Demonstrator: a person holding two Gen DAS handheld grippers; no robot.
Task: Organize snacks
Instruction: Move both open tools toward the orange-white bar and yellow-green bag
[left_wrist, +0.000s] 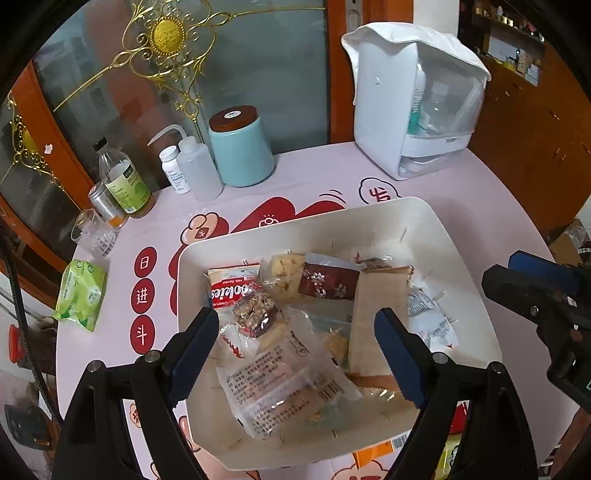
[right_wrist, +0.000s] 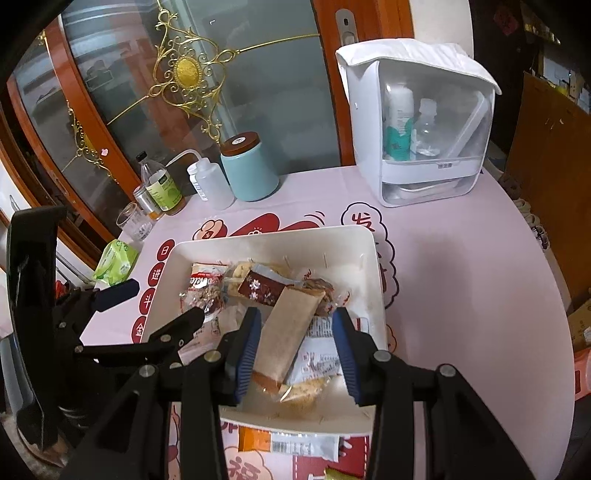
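A white tray (left_wrist: 461, 254) on the pink table holds several snack packets: a clear printed packet (left_wrist: 273, 373), a red cookies pack (left_wrist: 231, 290), a dark red packet (left_wrist: 328, 282) and a tan paper packet (left_wrist: 373, 314). My left gripper (left_wrist: 295, 332) is open above the clear packet, holding nothing. My right gripper (right_wrist: 295, 332) is open over the tray (right_wrist: 373, 266), its fingers on either side of the tan packet (right_wrist: 288, 325), not closed on it. The right gripper also shows at the right edge of the left wrist view (left_wrist: 524, 288).
At the table's back stand a teal jar (left_wrist: 242, 147), squeeze bottle (left_wrist: 197, 168), pill bottle (left_wrist: 173, 168), green-label bottle (left_wrist: 125, 181), glass (left_wrist: 92, 232) and white storage box (left_wrist: 410, 99). A green packet (left_wrist: 81, 295) lies left. An orange-white packet (right_wrist: 288, 445) lies in front of the tray.
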